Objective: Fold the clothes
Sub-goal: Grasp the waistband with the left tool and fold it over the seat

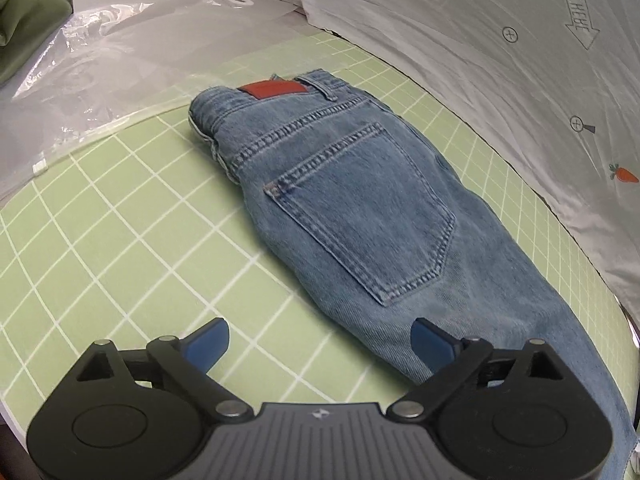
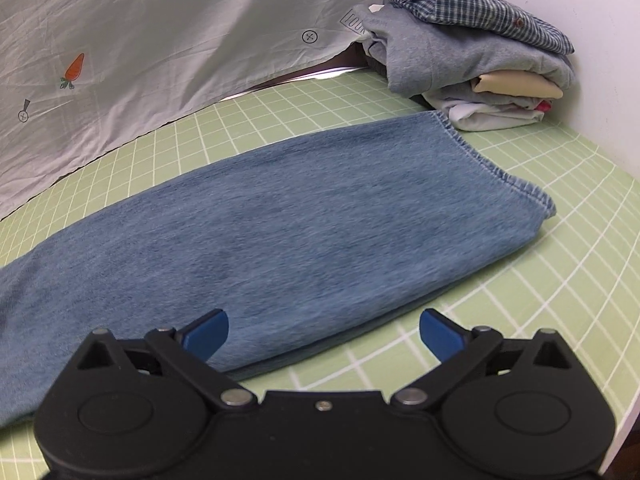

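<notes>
On the green grid mat (image 1: 100, 220), left view shows the jeans (image 1: 352, 208) pocket, right the hem; both hand-held grippers gape empty.

Left cam cuts the jeans (image 1: 360, 208) off at the bottom right, so the legs aren't visible there. Right cam loses the waist end past the left edge. The pile (image 2: 472, 52) hides its lower layers, can't tell what they are.

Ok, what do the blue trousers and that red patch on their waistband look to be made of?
The blue trousers look like washed denim: matte twill weave, contrast double stitching around the back pocket. The red patch looks like smooth leather or an imitation of it; which one I cannot tell.
</notes>
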Tool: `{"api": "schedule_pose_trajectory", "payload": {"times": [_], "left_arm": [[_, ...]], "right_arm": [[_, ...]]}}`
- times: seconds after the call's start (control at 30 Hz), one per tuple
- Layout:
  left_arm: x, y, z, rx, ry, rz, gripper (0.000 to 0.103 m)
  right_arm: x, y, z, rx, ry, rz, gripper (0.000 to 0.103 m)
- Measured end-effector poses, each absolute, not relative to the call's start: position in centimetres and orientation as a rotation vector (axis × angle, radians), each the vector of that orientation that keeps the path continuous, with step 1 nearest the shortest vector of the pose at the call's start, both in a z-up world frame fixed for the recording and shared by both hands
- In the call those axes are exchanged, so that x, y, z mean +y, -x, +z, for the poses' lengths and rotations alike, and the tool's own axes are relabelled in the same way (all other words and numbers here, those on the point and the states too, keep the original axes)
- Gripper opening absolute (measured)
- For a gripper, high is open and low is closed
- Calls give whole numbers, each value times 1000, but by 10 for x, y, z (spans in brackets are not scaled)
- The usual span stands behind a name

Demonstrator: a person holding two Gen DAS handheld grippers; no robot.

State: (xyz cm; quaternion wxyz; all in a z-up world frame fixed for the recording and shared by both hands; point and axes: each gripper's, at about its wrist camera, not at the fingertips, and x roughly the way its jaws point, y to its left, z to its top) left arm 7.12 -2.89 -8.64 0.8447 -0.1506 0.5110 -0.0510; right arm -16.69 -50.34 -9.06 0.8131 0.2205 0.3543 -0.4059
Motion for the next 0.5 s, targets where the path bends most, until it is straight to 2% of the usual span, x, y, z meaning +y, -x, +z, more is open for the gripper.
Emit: {"api": "schedule_pose_trajectory", "payload": {"times": [0.27, 0.5], "left_arm": [[36, -144, -106, 1035, 406, -17, 97], [61, -183, -126, 1027, 495, 43, 97]], "right_arm": [[-487, 121, -91, 788, -493, -910, 103], [-488, 106, -77, 838, -442, -953, 103]]}}
